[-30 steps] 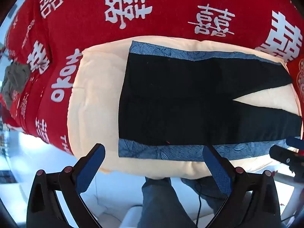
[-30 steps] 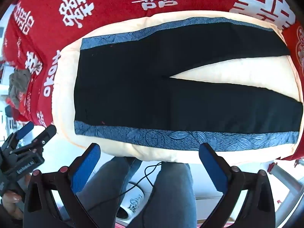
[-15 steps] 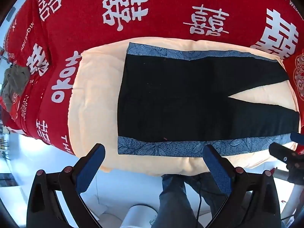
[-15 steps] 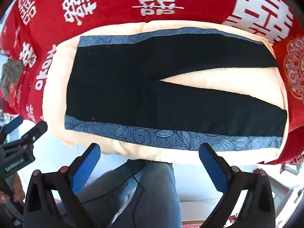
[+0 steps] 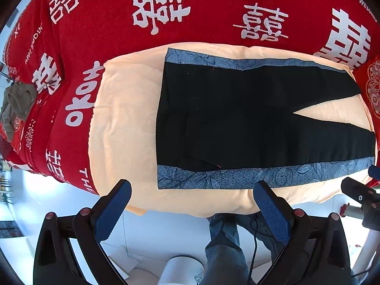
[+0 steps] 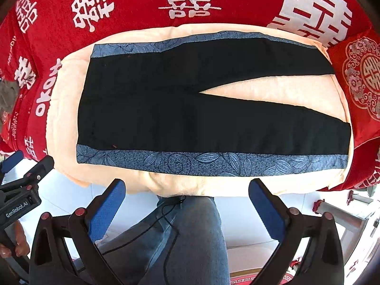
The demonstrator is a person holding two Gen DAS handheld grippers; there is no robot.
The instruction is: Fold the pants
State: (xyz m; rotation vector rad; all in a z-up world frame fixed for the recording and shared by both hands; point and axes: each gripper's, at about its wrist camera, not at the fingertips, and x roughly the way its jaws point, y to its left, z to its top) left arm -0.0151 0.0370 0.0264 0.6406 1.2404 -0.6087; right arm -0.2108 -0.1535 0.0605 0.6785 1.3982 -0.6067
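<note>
Black pants [image 5: 249, 123] [image 6: 190, 109] with blue floral side stripes lie flat on a cream blanket [image 5: 123, 123] [image 6: 273, 90], waistband to the left, both legs spread to the right with a narrow gap between them. My left gripper [image 5: 192, 204] hangs open, short of the near blanket edge, by the waist end. My right gripper [image 6: 187, 199] is open too, in front of the near stripe around mid-leg. Neither touches the cloth. Each gripper shows at the edge of the other's view.
The blanket lies on a bed with a red cover [image 5: 166, 11] [image 6: 142, 0] printed in white characters. A red patterned cushion [image 6: 361, 80] sits past the leg ends. Grey-brown cloth [image 5: 16, 99] is bunched at the far left. A person's jeans-clad legs [image 6: 190, 237] stand below.
Both grippers have drifted slightly, so the pants sit a little lower in the right view and nearer in the left. The jaws stay open; the pants have not moved.
</note>
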